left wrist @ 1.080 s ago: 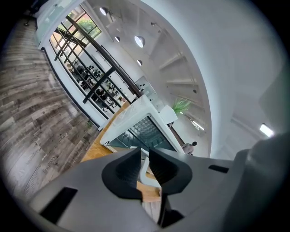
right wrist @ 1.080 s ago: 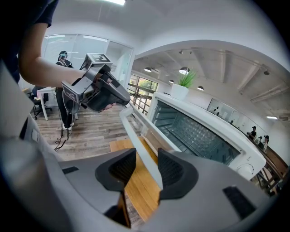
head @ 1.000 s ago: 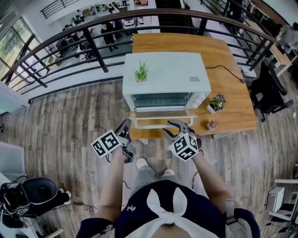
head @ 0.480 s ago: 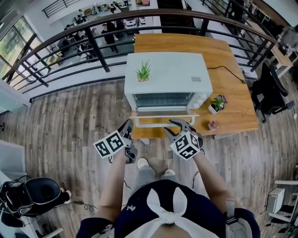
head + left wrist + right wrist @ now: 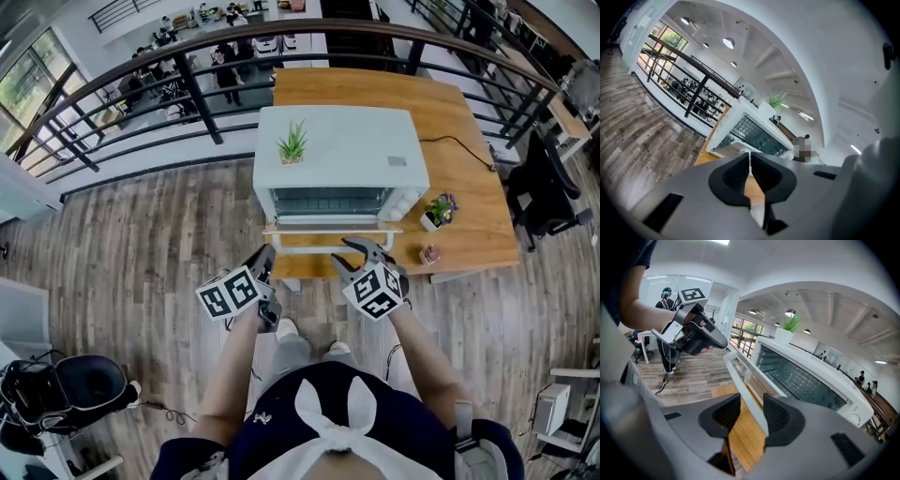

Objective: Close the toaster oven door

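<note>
toaster oven: white box sat on the wooden worktop, front facing the person
door: wasn't closed, the door leaned out from the front, you could see the rack inside
handle: long white bar along the door's free edge
right gripper: right gripper was up at the handle, jaws spread, bar running between them. It looked close against one pad, with a gap at the other
left gripper: left gripper hung off to the left, short of the worktop, jaws pressed together on nothing
on top: small potted plant on the oven roof
also on the worktop: little purple flower pot just right of the oven, black cable behind it
</note>
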`<control>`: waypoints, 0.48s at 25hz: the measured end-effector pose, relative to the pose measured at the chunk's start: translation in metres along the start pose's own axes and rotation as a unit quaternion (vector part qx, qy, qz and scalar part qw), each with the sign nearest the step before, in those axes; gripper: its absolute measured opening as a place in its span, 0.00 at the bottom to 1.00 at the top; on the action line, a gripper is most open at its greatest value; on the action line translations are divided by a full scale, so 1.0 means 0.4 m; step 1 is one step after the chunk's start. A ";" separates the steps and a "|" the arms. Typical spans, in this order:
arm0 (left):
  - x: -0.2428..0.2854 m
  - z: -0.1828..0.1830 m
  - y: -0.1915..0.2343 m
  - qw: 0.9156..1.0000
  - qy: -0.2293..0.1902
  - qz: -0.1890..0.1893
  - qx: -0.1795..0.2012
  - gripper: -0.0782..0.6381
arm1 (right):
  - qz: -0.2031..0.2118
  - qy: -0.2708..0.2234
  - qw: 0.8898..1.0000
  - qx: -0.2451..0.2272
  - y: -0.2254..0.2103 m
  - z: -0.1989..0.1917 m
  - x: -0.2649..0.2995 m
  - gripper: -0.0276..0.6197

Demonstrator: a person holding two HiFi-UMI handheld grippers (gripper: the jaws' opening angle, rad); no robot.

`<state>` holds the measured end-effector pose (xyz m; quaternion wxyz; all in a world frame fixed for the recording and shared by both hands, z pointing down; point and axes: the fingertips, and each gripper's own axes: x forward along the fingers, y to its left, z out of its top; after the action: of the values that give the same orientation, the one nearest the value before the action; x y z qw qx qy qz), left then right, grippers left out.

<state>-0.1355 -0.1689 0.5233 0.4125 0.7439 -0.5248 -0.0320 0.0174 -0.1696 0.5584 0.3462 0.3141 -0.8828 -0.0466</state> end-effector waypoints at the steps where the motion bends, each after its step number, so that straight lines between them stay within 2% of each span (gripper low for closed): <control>1: 0.002 -0.004 0.000 1.000 0.002 0.001 0.001 0.15 | 0.000 0.000 1.000 0.000 -0.002 0.000 0.001 0.29; 12: 0.016 -0.002 -0.020 1.000 0.008 -0.001 0.013 0.15 | -0.002 0.001 1.000 -0.004 -0.008 0.011 0.000 0.28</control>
<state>-0.1263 -0.1728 0.5210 0.4068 0.7503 -0.5207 -0.0197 0.0162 -0.1728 0.5540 0.3482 0.3145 -0.8816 -0.0502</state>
